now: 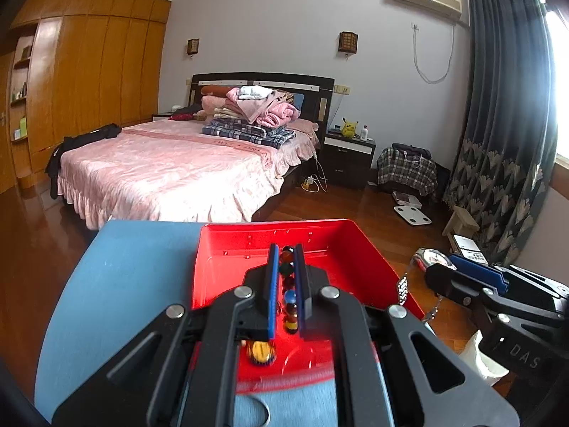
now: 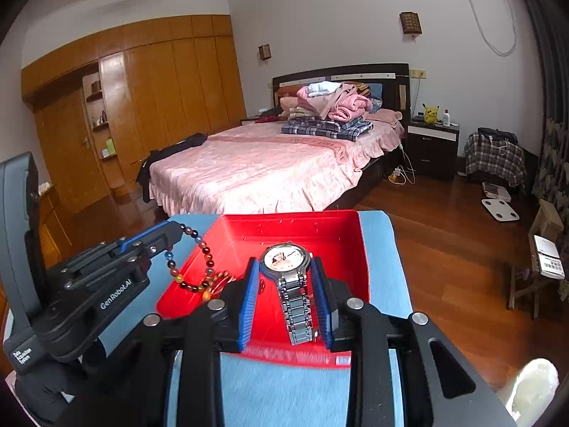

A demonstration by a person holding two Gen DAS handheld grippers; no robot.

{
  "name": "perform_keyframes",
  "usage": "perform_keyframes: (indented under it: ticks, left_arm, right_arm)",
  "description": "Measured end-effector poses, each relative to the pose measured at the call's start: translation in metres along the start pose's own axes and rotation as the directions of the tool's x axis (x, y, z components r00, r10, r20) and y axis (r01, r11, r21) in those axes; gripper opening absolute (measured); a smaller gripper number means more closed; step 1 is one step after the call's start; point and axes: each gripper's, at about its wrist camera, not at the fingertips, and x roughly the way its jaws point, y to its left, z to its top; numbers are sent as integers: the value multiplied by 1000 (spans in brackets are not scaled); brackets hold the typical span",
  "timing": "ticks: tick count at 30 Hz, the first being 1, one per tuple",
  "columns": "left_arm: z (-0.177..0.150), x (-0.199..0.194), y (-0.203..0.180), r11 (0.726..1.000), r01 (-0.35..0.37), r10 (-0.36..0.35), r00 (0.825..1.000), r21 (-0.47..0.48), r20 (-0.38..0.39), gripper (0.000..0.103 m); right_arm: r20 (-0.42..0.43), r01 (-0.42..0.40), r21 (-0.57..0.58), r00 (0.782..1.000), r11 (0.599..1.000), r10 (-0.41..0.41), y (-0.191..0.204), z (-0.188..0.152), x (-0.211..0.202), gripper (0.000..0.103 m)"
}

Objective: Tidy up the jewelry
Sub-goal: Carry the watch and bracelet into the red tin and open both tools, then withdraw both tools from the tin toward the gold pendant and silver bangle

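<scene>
A red tray (image 1: 227, 270) sits on a blue cloth-covered table (image 1: 135, 270). My left gripper (image 1: 287, 253) is shut on a multicoloured bead bracelet (image 1: 288, 284) and holds it above the tray's left part; the beads hang in a loop with an orange tassel (image 2: 217, 283). My right gripper (image 2: 286, 267) is shut on a silver metal-band watch (image 2: 286, 258) with a white face, held above the tray (image 2: 334, 235). In the left wrist view the watch (image 1: 432, 259) and right gripper (image 1: 451, 265) are at the tray's right edge.
Beyond the table are a bed with pink cover (image 1: 170, 174), a wooden wardrobe (image 1: 89, 71), a dark nightstand (image 1: 350, 156), a floor scale (image 1: 412, 215) and dark curtains (image 1: 505, 124). A small stool (image 2: 537, 277) stands on the floor to the right.
</scene>
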Motion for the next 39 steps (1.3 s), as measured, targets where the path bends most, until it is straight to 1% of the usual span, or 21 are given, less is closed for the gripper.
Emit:
perform_keyframes:
  ticks: [5,10,17,20,22,23,24,25,27,29,30,31,32,34,35,36,37,39]
  left_arm:
    - [1,33,5,1000,5,-6,999,-17,-34,7]
    - [-1,59,8,1000,-8,8,998,-1,-64,7]
    - [4,84,15,1000,-17,17,996,10,-82,7]
    - [4,93,17,1000,-7,8,995,4,-101,7]
    - [4,98,18,1000,-7,7,993,-1,-115,10]
    - [4,100,20,1000,-10,10,993,-4,-121,15]
    - [4,100,21,1000,-14,13,992,-7,-125,32]
    - [4,99,22,1000,-21,19,992,-12,-123,42]
    - [5,91,23,999,-30,28,993,-18,-111,43]
    - [6,80,25,999,-40,38,994,-19,-106,49]
    - [6,75,26,999,-50,48,993,-18,-105,53]
    - [5,66,28,998,-53,51,994,-21,-98,57]
    - [4,59,29,998,-54,51,994,-24,-92,61]
    - [1,43,31,998,-61,59,995,-24,-80,78]
    - [-1,33,34,997,-67,65,995,-26,-73,82]
    - [-3,25,36,997,-69,67,996,-27,-66,87]
    - [-6,17,37,997,-74,72,996,-29,-60,89]
    - [-13,0,44,995,-99,97,994,-28,-59,90]
  right_arm:
    - [-20,-6,11,1000,1000,6,-8,2,33,29]
    - [-47,3,22,999,1000,-2,-16,-2,59,29]
    - [-76,18,38,997,999,-15,-26,-2,84,29]
    - [-86,27,47,996,999,-23,-29,-3,92,30]
    - [-108,30,54,994,998,-24,-31,-2,98,33]
    - [-107,36,57,994,998,-29,-32,-3,98,38]
    - [-108,42,59,994,997,-36,-33,-4,98,46]
    - [-105,45,58,994,997,-38,-33,-3,97,46]
    - [-91,54,54,995,997,-49,-33,-2,91,46]
    - [-84,52,62,995,997,-47,-34,-2,82,46]
    - [-81,52,67,996,996,-46,-34,-3,78,48]
    - [-77,52,70,996,996,-46,-34,-4,73,55]
    - [-69,54,70,996,996,-49,-33,-6,66,59]
    - [-51,58,69,997,996,-55,-31,-10,53,71]
    - [-43,59,70,998,996,-56,-29,-14,44,74]
    - [-38,62,75,998,995,-59,-28,-17,38,81]
    - [-33,67,84,997,994,-64,-26,-22,29,84]
    - [-31,67,90,997,994,-64,-21,-32,19,88]
